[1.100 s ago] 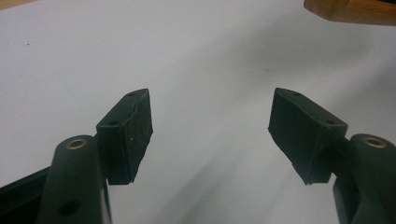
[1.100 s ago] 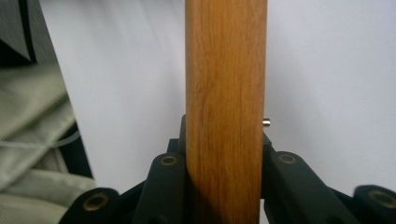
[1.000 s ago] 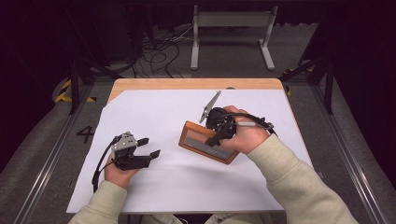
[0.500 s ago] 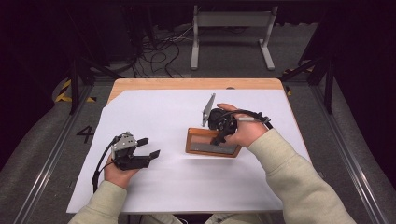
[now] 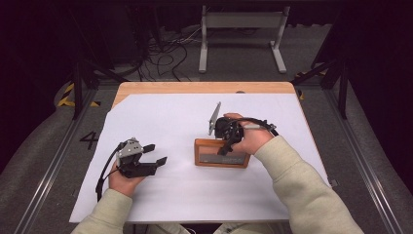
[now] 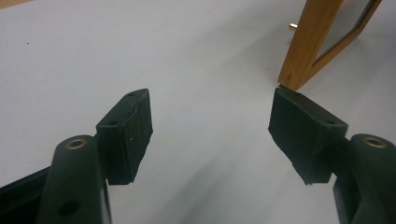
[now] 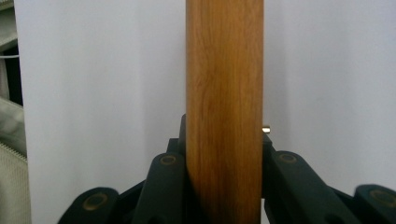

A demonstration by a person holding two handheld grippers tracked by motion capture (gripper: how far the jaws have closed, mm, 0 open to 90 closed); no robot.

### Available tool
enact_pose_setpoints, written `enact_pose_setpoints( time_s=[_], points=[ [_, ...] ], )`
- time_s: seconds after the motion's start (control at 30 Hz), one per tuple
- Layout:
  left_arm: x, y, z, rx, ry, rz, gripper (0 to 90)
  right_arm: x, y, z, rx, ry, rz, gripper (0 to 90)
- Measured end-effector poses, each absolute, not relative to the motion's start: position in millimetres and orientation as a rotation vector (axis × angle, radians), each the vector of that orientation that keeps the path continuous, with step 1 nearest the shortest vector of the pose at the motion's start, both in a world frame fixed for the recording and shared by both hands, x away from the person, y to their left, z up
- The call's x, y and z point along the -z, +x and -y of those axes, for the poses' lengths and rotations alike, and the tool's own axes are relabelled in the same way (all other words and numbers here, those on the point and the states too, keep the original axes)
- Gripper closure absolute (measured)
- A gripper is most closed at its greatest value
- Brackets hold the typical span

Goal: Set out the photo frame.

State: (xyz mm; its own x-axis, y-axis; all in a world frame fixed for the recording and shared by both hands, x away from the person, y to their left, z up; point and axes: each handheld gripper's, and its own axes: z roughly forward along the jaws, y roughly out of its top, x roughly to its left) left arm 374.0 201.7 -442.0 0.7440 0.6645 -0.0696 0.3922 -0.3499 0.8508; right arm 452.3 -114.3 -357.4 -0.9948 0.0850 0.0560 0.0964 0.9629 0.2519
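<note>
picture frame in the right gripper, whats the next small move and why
Probably ease the picture frame down until it lies flat on the white sheet, then open. The right gripper is clamped on its wooden edge, and the left gripper rests open and apart, so it gives no support.

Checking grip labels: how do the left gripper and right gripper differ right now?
The left gripper has its jaws apart with nothing between them; the right gripper is shut on the wooden frame. The left gripper points level across the white table cover; the right gripper points down onto the frame's top edge. Both are black, two-jawed and hand-held.
</note>
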Motion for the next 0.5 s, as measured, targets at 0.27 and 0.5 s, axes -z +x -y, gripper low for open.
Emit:
enact_pose_setpoints(
  time_s=[0.27,0.5],
  points=[
    [442.2,374.6,-201.5,-0.362,1.988,-0.796,30.4,357.4,457.8,118.2,0.463,-0.181,3.072,69.2],
    [442.0,374.3,-201.4,-0.358,1.989,-0.793,30.4,358.2,461.0,121.6,0.559,-0.294,3.147,46.3]
  ],
)
